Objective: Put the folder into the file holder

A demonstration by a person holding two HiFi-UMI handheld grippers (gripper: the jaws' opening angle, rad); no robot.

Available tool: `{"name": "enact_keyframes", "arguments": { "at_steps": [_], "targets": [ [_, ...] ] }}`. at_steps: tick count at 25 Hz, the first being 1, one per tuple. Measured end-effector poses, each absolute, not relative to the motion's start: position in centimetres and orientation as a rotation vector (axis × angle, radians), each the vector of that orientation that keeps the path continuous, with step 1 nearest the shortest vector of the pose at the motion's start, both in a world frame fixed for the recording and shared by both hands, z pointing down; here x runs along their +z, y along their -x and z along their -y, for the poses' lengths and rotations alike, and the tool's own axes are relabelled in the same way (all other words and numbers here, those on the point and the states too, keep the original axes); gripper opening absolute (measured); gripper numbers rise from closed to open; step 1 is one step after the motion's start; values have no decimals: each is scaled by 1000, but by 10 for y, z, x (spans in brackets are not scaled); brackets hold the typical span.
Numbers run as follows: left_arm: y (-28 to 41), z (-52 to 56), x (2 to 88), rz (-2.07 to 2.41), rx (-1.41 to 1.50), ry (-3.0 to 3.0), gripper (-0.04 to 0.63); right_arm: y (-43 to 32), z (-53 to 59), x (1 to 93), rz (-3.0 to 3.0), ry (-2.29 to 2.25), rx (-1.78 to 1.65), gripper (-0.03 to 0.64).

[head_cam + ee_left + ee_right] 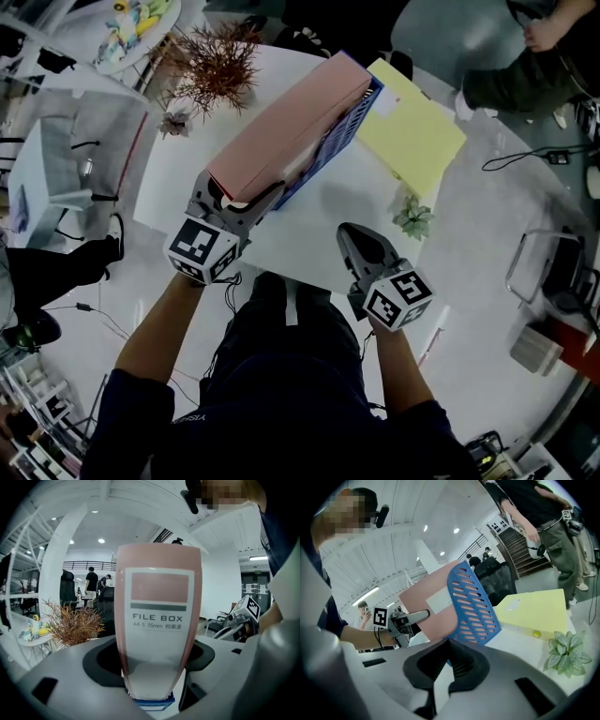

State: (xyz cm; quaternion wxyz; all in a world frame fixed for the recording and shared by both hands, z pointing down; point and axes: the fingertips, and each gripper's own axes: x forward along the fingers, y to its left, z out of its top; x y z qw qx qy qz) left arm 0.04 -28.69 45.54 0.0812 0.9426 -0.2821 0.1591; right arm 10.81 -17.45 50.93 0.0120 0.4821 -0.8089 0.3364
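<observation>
A pink folder (291, 122) marked FILE BOX sits in the blue perforated file holder (345, 131) on the white table (309, 246). My left gripper (246, 192) is at the folder's near end, with its jaws open and one on each side of the spine (159, 620). The pads do not seem to press on it. A strip of the blue holder (152, 702) shows under the folder. My right gripper (356, 236) hovers near the table's front edge, shut and empty. From the right gripper view, the holder (471, 604) and the folder (426, 606) lie just ahead of it.
A yellow folder (412, 127) lies flat beside the holder at the right. A small green plant (412, 217) stands near the right edge, and a dried reddish plant (220, 61) stands at the back left. People sit or stand around the table, and a chair (553, 272) stands at the right.
</observation>
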Motion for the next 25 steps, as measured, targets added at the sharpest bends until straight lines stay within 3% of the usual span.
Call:
{"name": "enact_keyframes", "arguments": {
  "at_steps": [25],
  "targets": [
    [49, 252, 419, 934, 365, -2815, 337, -77, 156, 476, 2562, -1475, 931, 5]
  ]
}}
